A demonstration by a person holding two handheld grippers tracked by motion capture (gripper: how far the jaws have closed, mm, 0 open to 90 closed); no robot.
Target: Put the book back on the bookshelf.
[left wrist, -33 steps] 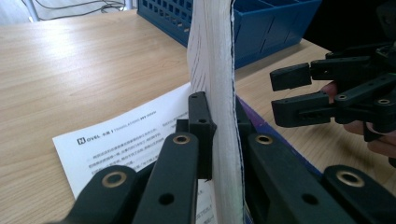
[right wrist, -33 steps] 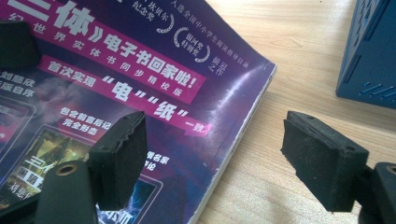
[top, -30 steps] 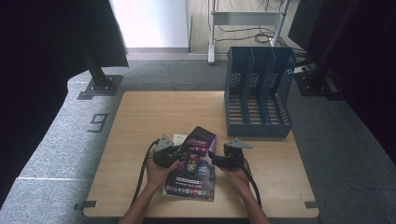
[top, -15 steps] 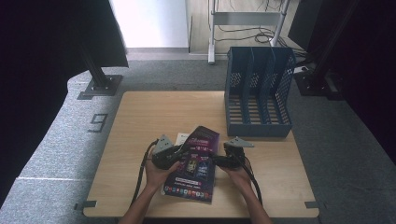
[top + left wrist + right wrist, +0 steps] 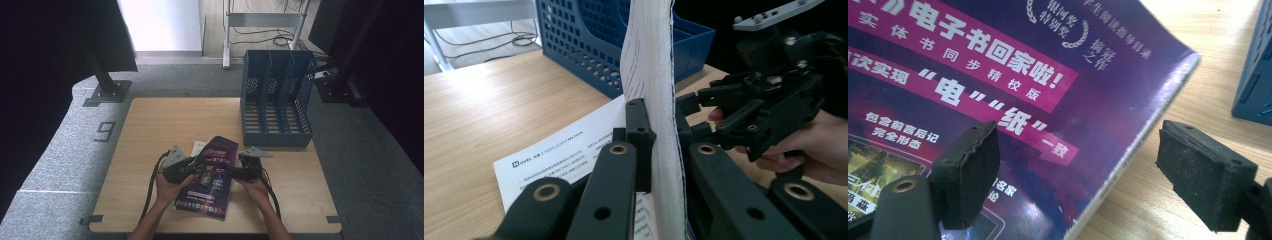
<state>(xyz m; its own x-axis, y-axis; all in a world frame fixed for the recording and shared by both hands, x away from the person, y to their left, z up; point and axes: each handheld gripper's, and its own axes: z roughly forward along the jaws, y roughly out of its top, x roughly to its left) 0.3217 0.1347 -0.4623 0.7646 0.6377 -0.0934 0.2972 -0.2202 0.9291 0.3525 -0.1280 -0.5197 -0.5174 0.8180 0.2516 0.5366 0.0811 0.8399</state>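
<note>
One gripper doing all work: left gripper [image 5: 659,150] pinches magazine [image 5: 212,172] edge at frame centre; right gripper [image 5: 1078,175] wide open, empty. Thin grip, magazine might sag or slip onto paper sheet [image 5: 569,155].

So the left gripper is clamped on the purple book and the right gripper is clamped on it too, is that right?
Not quite. The left gripper is clamped on the purple book, but the right gripper is not: the right gripper view shows its fingers spread wide apart, one over the cover and one beyond the book's edge.

Glossy purple paper magazine [image 5: 211,176]; matt pale wood-grain table [image 5: 155,125]; blue perforated plastic file rack [image 5: 276,97]; matt black fingers [image 5: 1205,172].
</note>
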